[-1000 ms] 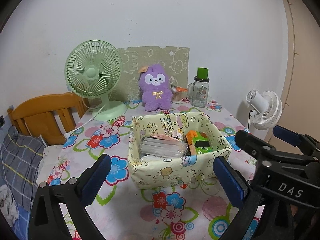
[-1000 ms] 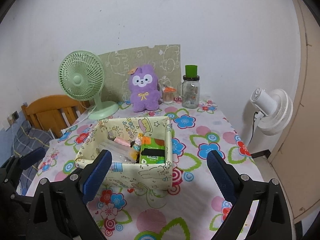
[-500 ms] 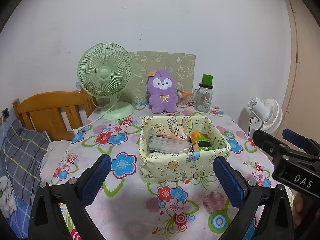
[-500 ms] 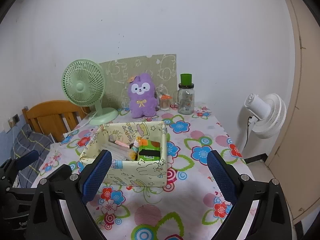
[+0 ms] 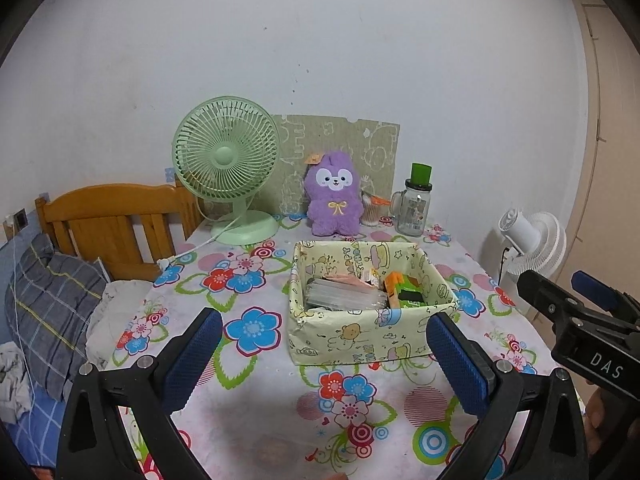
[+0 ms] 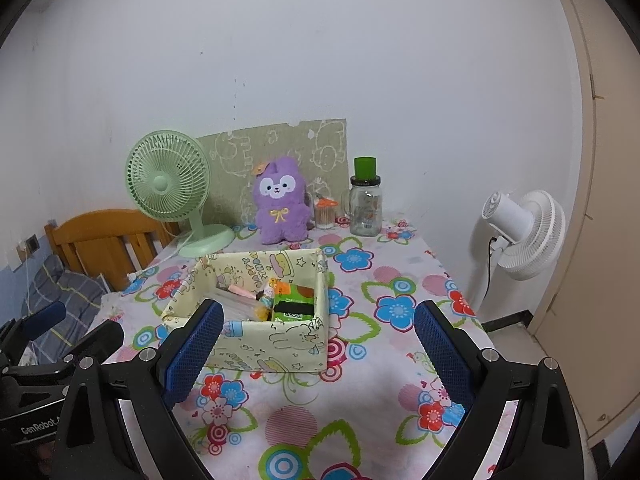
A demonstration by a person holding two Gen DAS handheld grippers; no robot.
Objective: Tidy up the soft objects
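A purple plush bunny (image 5: 333,199) (image 6: 281,201) sits upright at the back of the flowered table, against a patterned board. A pale yellow cartoon-print box (image 5: 370,322) (image 6: 260,344) stands mid-table, holding clear packets, an orange item and a green pack (image 6: 294,302). My left gripper (image 5: 322,354) hovers open over the near table, the box just beyond its fingers. My right gripper (image 6: 316,346) is open too, near the front edge, with the box behind its left finger. Neither holds anything.
A green desk fan (image 5: 228,168) stands back left with its cord across the table. A glass jar with a green lid (image 5: 416,204) and a small cup sit back right. A white floor fan (image 6: 520,236) stands right of the table; a wooden headboard (image 5: 112,228) and pillow lie left.
Both grippers have pulled back and up from the box, so the table and its objects appear farther away. Both stay open; nothing on the table moved.
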